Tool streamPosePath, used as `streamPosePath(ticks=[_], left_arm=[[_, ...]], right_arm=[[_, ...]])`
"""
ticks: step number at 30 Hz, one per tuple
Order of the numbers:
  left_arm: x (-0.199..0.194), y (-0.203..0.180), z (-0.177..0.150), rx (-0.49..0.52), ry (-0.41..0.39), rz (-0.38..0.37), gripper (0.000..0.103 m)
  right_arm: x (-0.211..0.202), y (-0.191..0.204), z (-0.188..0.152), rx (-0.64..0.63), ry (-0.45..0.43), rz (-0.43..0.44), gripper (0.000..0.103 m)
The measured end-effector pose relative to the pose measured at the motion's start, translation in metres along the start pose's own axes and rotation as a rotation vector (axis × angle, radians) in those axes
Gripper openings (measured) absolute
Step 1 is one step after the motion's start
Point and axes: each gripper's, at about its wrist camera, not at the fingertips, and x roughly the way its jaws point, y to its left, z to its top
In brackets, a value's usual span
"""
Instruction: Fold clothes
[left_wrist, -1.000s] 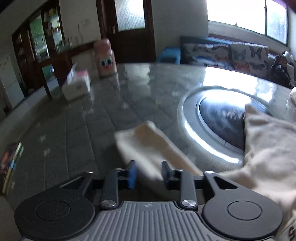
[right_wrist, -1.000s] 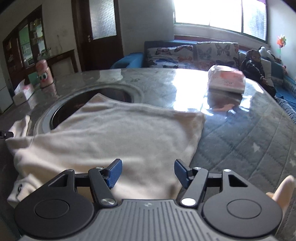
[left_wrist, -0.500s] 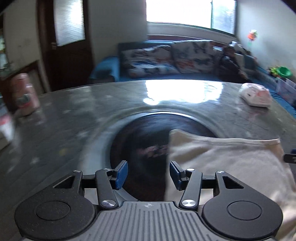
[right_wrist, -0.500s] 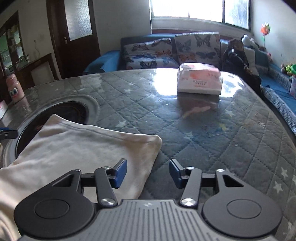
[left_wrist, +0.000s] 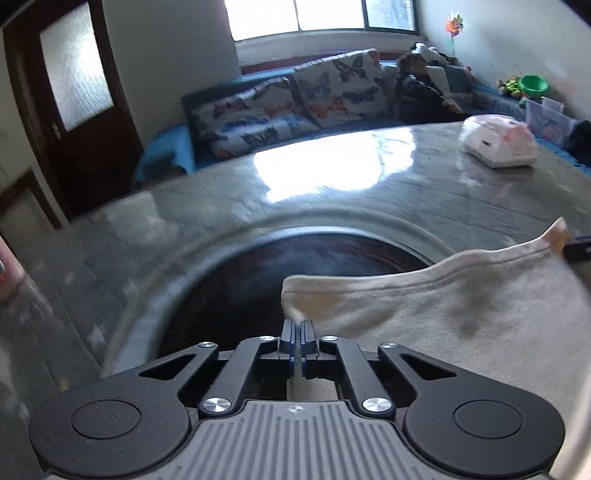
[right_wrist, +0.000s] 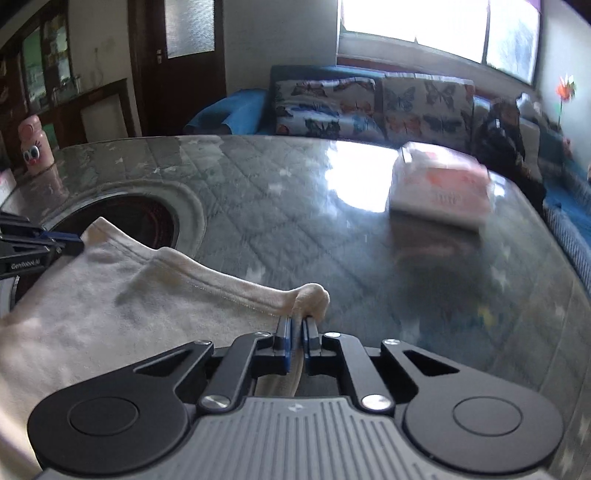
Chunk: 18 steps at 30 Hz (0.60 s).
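The table (right_wrist: 332, 236) is carrying a cream garment (right_wrist: 110, 314), spreading partly over the round dark inset (left_wrist: 295, 273). Both grippers are clamping its hemmed edge: left gripper (left_wrist: 296, 332) on one corner, right gripper (right_wrist: 295, 328) on the other. A fold seems underway; next, both corners should be travelling together, evenly.

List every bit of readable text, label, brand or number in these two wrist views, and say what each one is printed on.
"GenRobot.ai", partly smeared, white lettering on the black body of the left gripper at the edge of the right wrist view.
Print on the white and pink plastic-wrapped tissue pack on the grey quilted table: too blurred to read.
The cream cotton garment shows no readable text.
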Motion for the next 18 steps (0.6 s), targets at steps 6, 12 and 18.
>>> streamPosePath(ticks=[6,12,18], left_arm=[[0.022,0.015,0.016,-0.015,-0.002,0.072,0.003],[0.031,0.021,0.016,-0.004,-0.001,0.113,0.008],[0.015,0.024,0.009,-0.012,-0.004,0.108,0.013]], right_arm=[[0.029,0.013,0.035,-0.071,-0.031,-0.036,0.005],[0.062,0.03,0.043,-0.155,0.021,-0.052,0.012],[0.025,0.039,0.035,-0.171,-0.011,-0.006,0.025]])
